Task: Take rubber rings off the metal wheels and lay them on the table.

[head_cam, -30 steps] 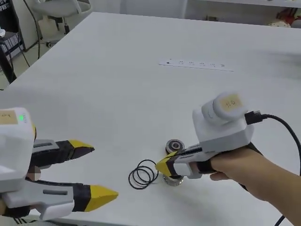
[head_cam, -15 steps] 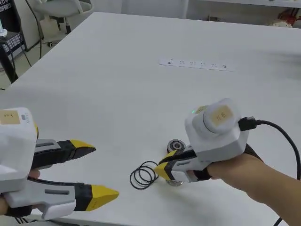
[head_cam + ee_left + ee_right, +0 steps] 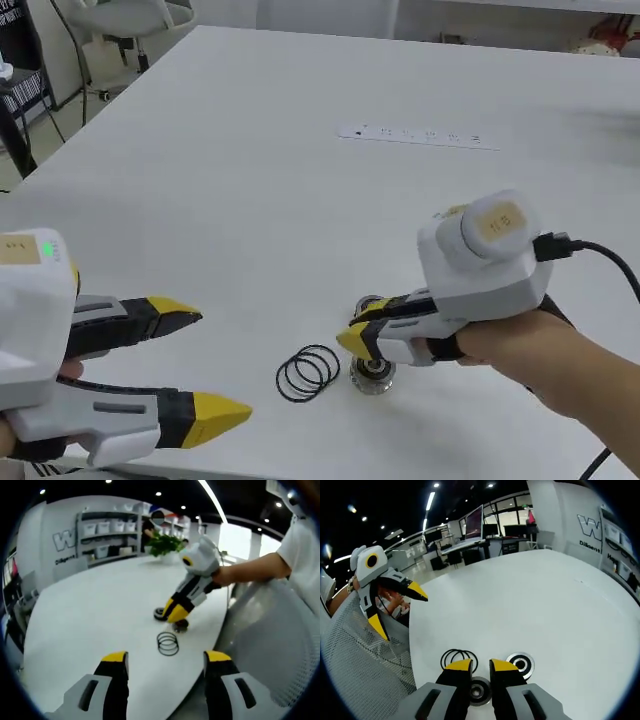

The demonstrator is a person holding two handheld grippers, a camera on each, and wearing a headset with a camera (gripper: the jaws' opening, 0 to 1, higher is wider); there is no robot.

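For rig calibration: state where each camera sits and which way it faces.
Head view: on the headset, looking down at the table; left gripper, right gripper, a hand show.
Left gripper view: on that gripper, facing the right gripper; own open jaws show.
Right gripper view: on its gripper, over the wheels; jaws show.
All share the rings.

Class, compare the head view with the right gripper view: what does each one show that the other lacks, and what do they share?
Head view: a flat white power strip far across the white table, and the black cable trailing from the right gripper. Right gripper view: dark computer monitors on desks behind, and a grey mesh surface beside the table. Shared: the loose black rubber rings, the round metal wheels, and the left gripper, jaws apart.
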